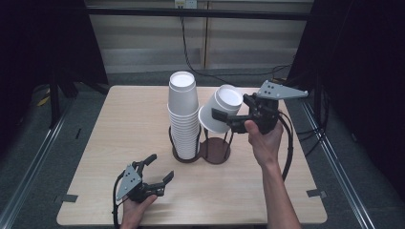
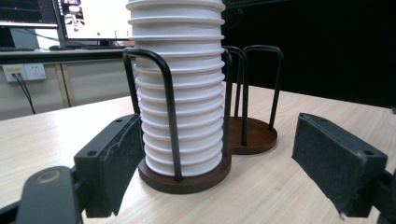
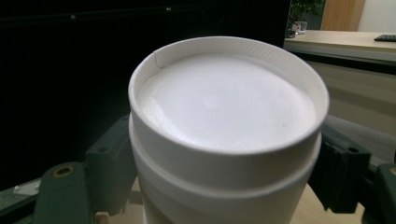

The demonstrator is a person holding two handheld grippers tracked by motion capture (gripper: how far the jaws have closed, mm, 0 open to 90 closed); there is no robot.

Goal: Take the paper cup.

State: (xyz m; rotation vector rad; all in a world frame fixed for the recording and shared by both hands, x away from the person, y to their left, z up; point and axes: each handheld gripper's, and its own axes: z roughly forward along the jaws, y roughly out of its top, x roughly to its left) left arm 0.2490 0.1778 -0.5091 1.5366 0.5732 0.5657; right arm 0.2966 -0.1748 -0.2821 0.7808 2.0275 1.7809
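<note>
Up at the right, the right tool (image 1: 228, 117) has its jaws clamped on the sides of white cups (image 1: 220, 109), at least two nested, held upside down and tilted, base pointing up and far-right. The cups hang in the air just above the empty holder (image 1: 215, 151), a dark round base with black wire loops, and sit just right of the tall stack (image 1: 183, 114) without clearly touching it. From the right gripper view, the cups' (image 3: 227, 135) recessed bottom faces the camera, a jaw pad pressed to each flank. Down at the near left, the left tool (image 1: 159, 170) rests low over the tabletop (image 1: 119, 124) with jaws spread wide, nothing between them. Its own view looks straight at the stack (image 2: 180, 88), a column of upturned white cups ringed by black wire uprights on a brown disc. The second holder (image 2: 254, 135) stands touching it on the right, bare inside. Both pads frame the stack from a little way off, not touching it. The hand (image 1: 138, 210) grips the left tool from the near edge.
</note>
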